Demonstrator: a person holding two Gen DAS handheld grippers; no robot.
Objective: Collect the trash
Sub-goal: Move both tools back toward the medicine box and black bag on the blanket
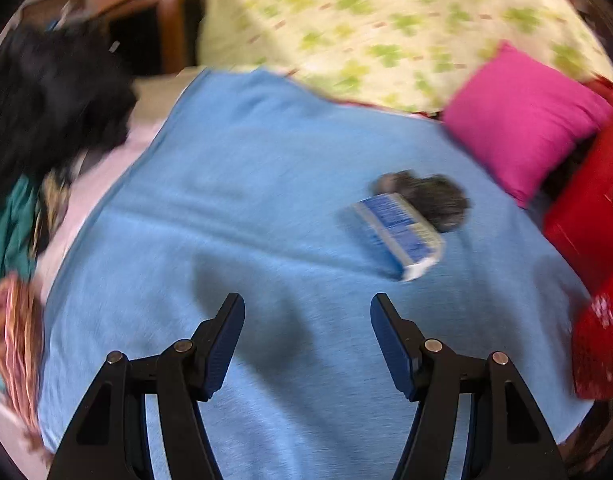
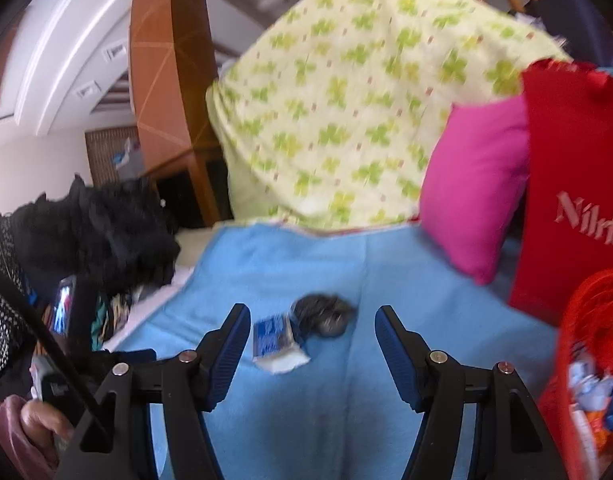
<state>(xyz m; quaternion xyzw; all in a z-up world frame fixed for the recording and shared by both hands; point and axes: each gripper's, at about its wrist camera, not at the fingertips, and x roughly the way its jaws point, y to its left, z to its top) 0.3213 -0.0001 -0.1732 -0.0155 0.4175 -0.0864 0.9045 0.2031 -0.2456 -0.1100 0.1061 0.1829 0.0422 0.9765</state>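
Left gripper: jaws apart, nothing btwn the blue ribbed pads, angled down over the blue blanket. Right gripper: jaws also apart, empty, aimed flatter across the bed. The trash is two pcs lying together on the blanket: a blue-and-white carton and a dark grey crumpled wad, touching or nearly so, wad just beyond the carton. From the left gripper the carton sits ahead and to the right, past the right-hand finger; long axis runs diagonally, far-left to near-right, white end nearest. From the right gripper the same carton lies ahead, just inside the left-hand finger's line, wad beyond and near centre. Which hand is nearer: can't tell for sure; the right one looks better lined up, probably less sideways shift needed. Carton looks like thin card, flat-sided, boxy, prob light and crushable; should pinch best across its short width. Wad looks soft, irregular, material unclear w/ blur. Blanket is fleecy, slightly rumpled, so things may sink or drag. Further out: pink cushion, green-flowered pillow, red bag w/ white lettering, and a red mesh basket at far right already holding wrappers, likely the drop spot. Black fuzzy heap at left.
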